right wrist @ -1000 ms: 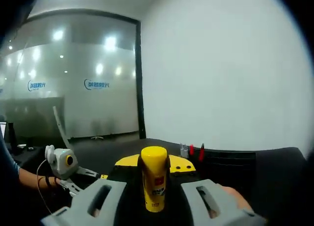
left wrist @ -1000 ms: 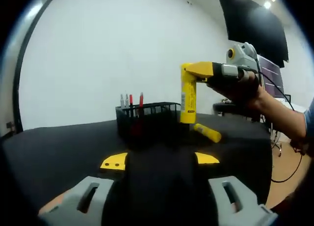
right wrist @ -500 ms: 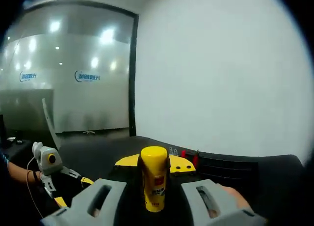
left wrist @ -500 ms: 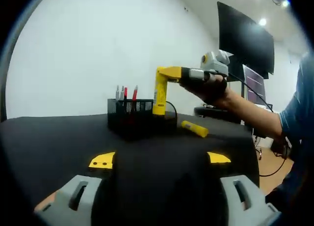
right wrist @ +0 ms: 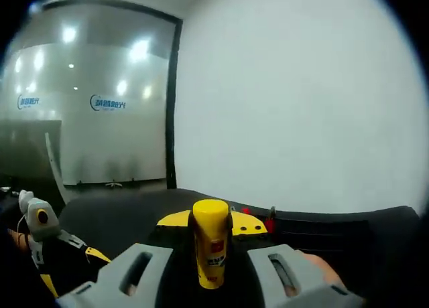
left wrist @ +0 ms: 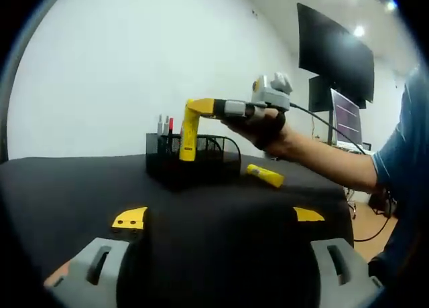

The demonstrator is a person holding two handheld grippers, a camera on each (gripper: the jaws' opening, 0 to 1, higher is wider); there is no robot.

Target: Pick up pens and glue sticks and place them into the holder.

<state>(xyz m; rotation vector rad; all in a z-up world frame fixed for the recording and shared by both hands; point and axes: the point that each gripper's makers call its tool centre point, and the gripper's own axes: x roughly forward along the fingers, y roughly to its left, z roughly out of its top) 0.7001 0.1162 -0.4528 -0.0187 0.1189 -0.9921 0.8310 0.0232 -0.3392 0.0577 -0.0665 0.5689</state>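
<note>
holding a yellow glue stick (right wrist: 210,243) upright between my right gripper (right wrist: 212,271)'s jaws, i have them closed on its body, cap end up. in the left gripper view that same gripper (left wrist: 190,110) reaches in from the right, with a hand (left wrist: 263,127) wrapped around its handle, and the glue stick (left wrist: 187,137) hangs over the black mesh holder (left wrist: 194,159), its lower end at about rim level; i cannot tell whether it is inside yet. the holder stands on a black table (left wrist: 80,187) and already has 3 pens (left wrist: 165,126) standing in its far left corner, grey and red. a 2nd glue stick (left wrist: 265,176) lies on its side on the table just to the right of the holder. my left gripper (left wrist: 214,268) has its jaws spread wide and holds nothing, low over the near part of the table.
</note>
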